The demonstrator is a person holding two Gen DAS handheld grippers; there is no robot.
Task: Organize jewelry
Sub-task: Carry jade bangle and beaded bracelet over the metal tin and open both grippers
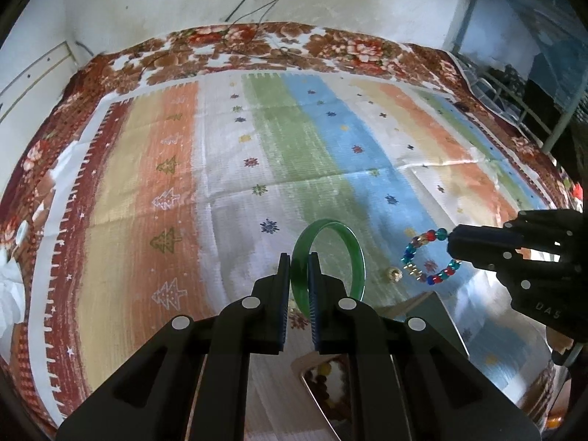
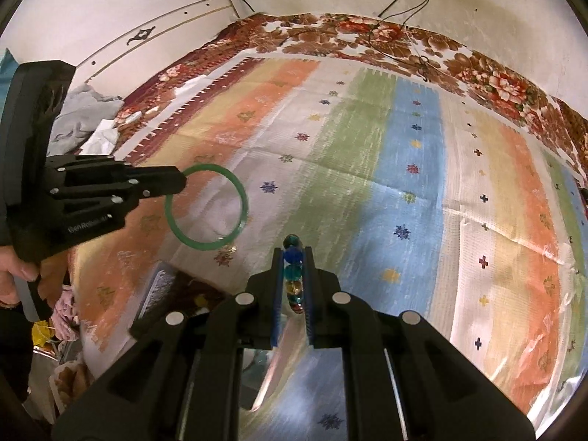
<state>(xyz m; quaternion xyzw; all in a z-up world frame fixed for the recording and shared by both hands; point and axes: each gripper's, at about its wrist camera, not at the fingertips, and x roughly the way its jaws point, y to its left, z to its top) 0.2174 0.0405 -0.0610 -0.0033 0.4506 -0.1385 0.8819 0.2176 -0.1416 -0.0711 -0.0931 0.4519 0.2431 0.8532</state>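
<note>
Presently, left gripper is pinching a green jade bangle above the striped cloth, right gripper clamping a multicoloured bead bracelet.

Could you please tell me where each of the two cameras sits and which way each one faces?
Left wrist: on the left gripper, looking forward over the striped cloth; its fingers clamp the green bangle; the right gripper enters from the right.
Right wrist: on the right gripper, facing the same cloth; it pinches the bead bracelet; the left gripper shows.
Shared: both grippers, bangle, bracelet, cloth.
</note>
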